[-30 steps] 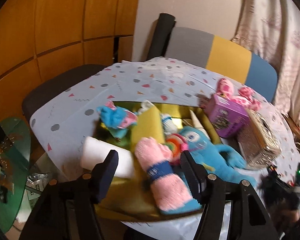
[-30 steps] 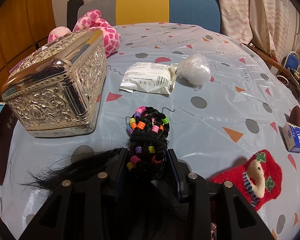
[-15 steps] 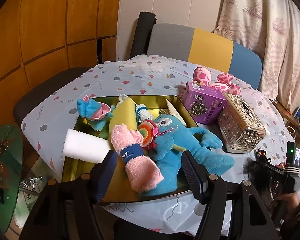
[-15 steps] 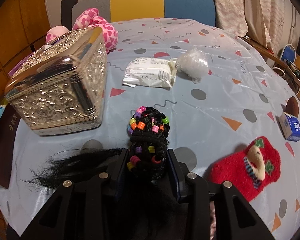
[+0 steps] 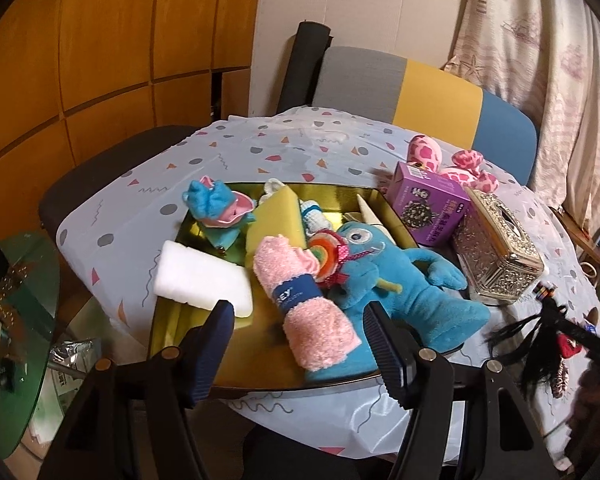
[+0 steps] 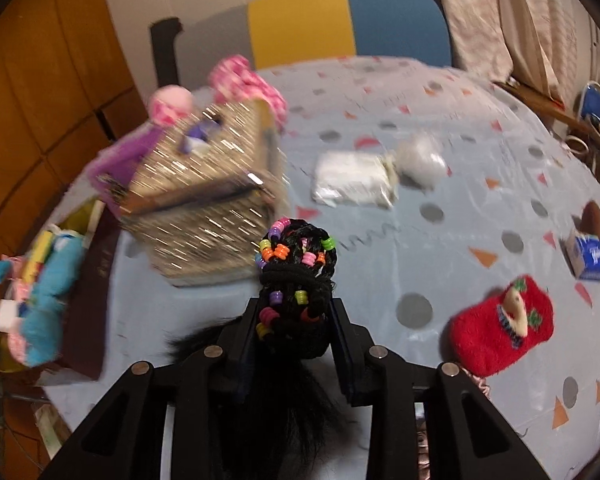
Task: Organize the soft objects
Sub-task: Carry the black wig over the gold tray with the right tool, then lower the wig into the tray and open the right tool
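Observation:
A gold tray [image 5: 260, 360] holds a blue plush monster [image 5: 380, 276], a rolled pink towel [image 5: 300, 304], a white sponge [image 5: 202, 280], a yellow sponge [image 5: 274, 220] and a small blue-and-pink toy [image 5: 216, 208]. My left gripper [image 5: 296, 312] hovers open above the tray's near edge, with nothing between its pads. My right gripper [image 6: 296, 312] is closing, its pads pressed on a black beaded hairpiece [image 6: 296, 264] that it holds above the table. The hairpiece [image 5: 540, 320] also shows at the right of the left wrist view. A red fuzzy sock [image 6: 500, 328] lies on the cloth to the right.
A silver ornate box [image 6: 208, 208] and a purple carton [image 5: 428, 208] stand right of the tray, with a pink spotted plush [image 5: 424, 152] behind them. A white packet [image 6: 352, 178], a clear bag [image 6: 422, 156] and a small blue box [image 6: 588, 256] lie farther out. Chairs ring the table.
My right gripper has lifted the hairpiece off the tablecloth and swung left, so the tray's toys came into its view. My left gripper has drawn back slightly from the tray.

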A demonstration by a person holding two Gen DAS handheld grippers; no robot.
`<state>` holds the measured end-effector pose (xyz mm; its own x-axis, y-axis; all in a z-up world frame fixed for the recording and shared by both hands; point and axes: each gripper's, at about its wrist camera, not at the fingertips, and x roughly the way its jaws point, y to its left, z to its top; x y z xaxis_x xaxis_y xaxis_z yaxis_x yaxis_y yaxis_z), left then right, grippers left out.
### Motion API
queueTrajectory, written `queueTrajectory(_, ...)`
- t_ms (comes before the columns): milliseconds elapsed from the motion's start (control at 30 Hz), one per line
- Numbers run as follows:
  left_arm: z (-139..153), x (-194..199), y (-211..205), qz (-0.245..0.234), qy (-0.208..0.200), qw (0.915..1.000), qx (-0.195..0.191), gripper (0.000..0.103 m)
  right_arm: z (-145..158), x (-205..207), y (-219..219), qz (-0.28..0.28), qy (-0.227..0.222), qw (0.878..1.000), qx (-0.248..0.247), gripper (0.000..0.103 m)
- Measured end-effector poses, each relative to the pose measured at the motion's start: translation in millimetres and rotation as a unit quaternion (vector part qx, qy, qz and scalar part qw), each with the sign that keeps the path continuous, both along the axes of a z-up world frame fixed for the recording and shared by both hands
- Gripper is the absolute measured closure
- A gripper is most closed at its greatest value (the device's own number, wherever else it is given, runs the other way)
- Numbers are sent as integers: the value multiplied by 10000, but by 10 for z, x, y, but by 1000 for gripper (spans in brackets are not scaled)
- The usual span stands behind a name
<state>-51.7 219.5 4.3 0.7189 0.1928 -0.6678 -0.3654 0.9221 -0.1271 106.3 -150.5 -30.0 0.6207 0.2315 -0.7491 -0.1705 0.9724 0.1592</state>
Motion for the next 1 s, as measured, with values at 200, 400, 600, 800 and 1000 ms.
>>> queueTrajectory(200, -47, -22, 87, 111, 46, 9999, -48, 35, 358, -74, 265, 434, -428, 9980, 194, 71)
queueTrajectory(400, -62, -72, 186, 260, 46, 9996, -72, 35, 587, -176, 721, 1139, -581, 9910, 406, 71)
queueTrajectory(600, -98, -128, 314, 432, 87, 9990, -93, 35, 802, -284, 1283, 2033, -647, 9746, 680, 71)
queueTrajectory(800, -150, -225, 492, 704, 142, 9973, -141, 35, 951, -342, 1847, 2753, -424, 9540, 1105, 71)
queueTrajectory(1000, -202, -329, 686, 983, 168, 9948, -225, 35, 1030, -397, 2380, 3262, -146, 9344, 1421, 71)
